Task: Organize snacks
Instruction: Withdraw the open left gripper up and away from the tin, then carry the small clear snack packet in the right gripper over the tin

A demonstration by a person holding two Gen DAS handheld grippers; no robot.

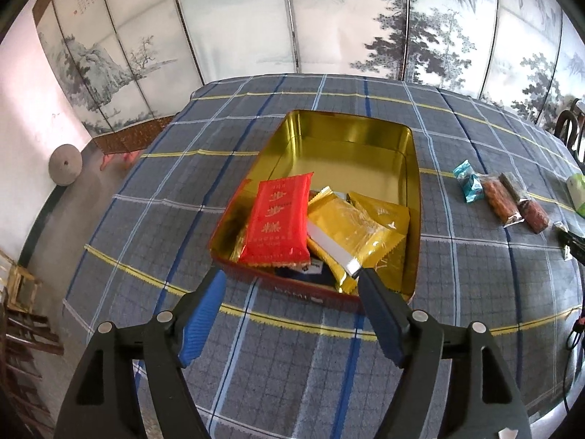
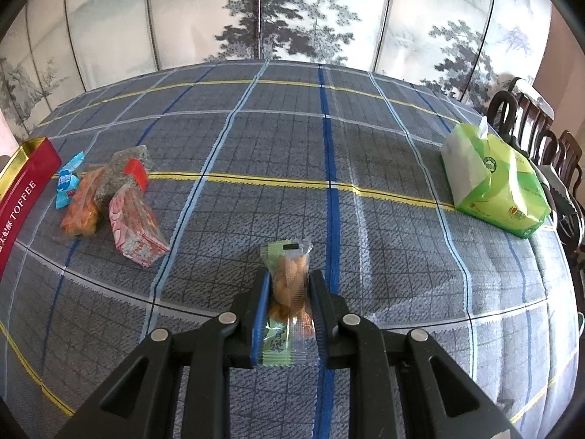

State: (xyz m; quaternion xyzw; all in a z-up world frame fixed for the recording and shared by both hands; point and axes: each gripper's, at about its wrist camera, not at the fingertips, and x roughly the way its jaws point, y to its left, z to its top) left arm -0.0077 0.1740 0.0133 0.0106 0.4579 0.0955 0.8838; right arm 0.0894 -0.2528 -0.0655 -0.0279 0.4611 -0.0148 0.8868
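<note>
In the left wrist view, the left gripper [image 1: 292,274] stands spread, with nothing between its fingers. Just beyond its tips the tin [image 1: 411,168] with golden inside rests on the checked cloth of the bench [image 1: 146,219]. In the near part of the tin lie a red packet [image 1: 279,219] and yellow packets [image 1: 351,230]; the far part is bare. To the right of the tin, well apart, small wrapped snacks [image 1: 501,201] lie on the cloth.

In the right wrist view, the right gripper [image 2: 290,278] is pinching a clear snack pack [image 2: 290,281] with green ends, upright between the pads. Far left, the red wall of the tin [image 2: 25,197] shows, and several loose snacks [image 2: 109,197] lie near it. A green tissue pack [image 2: 497,179] lies far right.
</note>
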